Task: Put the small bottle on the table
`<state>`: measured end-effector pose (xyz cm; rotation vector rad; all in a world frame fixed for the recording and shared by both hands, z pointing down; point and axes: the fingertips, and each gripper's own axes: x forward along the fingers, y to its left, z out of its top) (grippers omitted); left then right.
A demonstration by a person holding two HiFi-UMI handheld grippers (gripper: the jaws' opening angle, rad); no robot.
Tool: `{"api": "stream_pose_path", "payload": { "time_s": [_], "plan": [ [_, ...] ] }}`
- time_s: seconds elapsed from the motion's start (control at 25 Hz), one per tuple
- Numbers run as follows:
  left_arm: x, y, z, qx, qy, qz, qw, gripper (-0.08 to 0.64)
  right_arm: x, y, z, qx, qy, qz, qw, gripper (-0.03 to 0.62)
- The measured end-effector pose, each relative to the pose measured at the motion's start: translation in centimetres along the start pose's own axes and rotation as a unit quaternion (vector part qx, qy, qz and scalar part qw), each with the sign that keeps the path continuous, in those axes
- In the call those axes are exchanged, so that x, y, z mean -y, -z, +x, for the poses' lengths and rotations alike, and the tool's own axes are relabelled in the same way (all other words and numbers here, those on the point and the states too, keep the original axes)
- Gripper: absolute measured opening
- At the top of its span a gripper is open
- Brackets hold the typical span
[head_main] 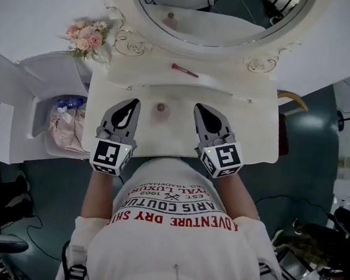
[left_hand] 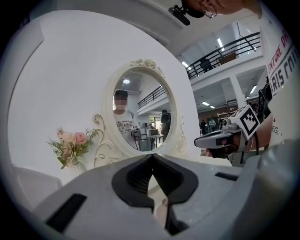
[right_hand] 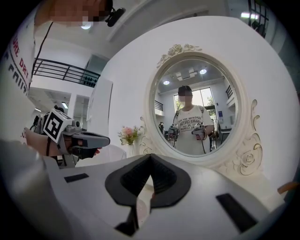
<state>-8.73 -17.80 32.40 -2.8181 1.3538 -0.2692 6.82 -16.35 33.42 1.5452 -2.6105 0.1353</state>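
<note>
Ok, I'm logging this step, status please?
Left gripper shut, empty. Right gripper shut, empty. Small bottle stands on table between them, clear of both. Nothing blocking.

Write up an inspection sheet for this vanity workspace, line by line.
Surface: white vanity table, pale top.
Job's things: small bottle stands on the table between the two grippers, touching neither.
Clutter: red stick-like item on the rear ledge.
Grippers: left gripper and right gripper are both shut and empty, over the table's front.
Cables: thin dark cable on the floor at the right.
Surroundings: oval mirror, flower posy, white bin holding a bag, at the left.
</note>
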Motion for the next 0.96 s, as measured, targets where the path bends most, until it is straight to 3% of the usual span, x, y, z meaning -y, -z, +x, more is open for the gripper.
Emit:
{"api": "stream_pose_path", "payload": {
  "time_s": [0.96],
  "plan": [
    [0.76, 0.39, 0.75, -0.008, 0.031, 0.01, 0.9994, 0.008, -0.37, -0.34, 0.44, 0.009, 0.005, -0.003, 1.0, -0.002]
  ]
}}
